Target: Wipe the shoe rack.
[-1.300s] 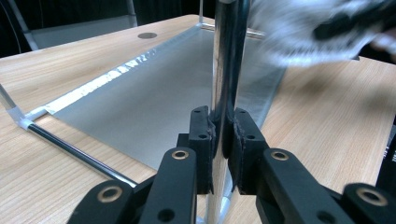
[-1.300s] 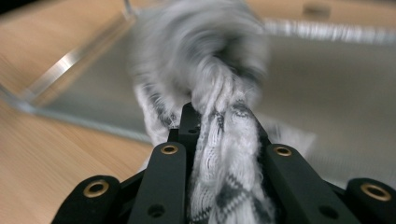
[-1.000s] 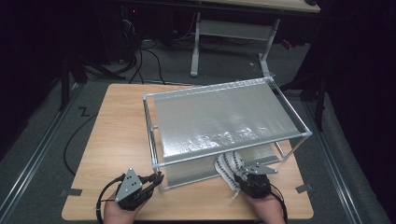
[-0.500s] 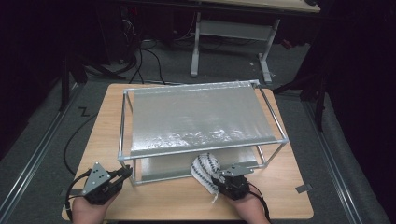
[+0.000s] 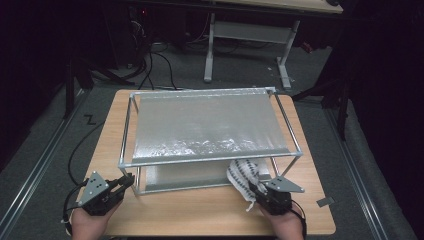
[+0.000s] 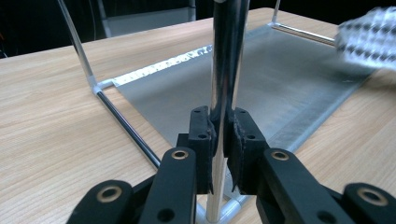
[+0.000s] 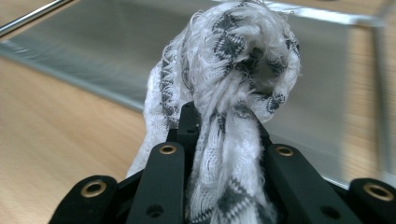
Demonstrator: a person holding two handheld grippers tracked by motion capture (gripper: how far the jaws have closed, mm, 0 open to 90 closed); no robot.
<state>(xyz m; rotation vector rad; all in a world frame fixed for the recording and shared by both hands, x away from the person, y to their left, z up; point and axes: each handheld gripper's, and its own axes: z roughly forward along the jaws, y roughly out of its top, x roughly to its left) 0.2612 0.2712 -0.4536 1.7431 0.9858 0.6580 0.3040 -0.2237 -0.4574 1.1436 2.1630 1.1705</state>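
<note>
A two-tier metal rack (image 5: 131, 130) with a shiny top shelf stands square on the wooden table (image 5: 200, 210). My left gripper (image 5: 129, 181) is at the rack's front left corner. In the left gripper view it (image 6: 223, 135) is shut on that corner's upright post (image 6: 226, 56). My right gripper (image 5: 252, 189) sits near the rack's front right corner, shut on a bunched white cloth with a black pattern (image 5: 242, 174). In the right gripper view the cloth (image 7: 233, 70) bulges above the gripper (image 7: 224, 126), in front of the lower shelf (image 7: 93, 42). The cloth (image 6: 369, 37) also appears blurred at the upper right of the left gripper view.
The table's front edge lies just below both hands. A small grey tab (image 5: 326, 202) lies near the front right corner. Cables (image 5: 150, 70) and the legs of another table (image 5: 210, 50) are on the floor beyond.
The rack has swung left and now sits square to the table, with my left gripper on its post. Both hands have shifted left, the right one carrying the cloth.
</note>
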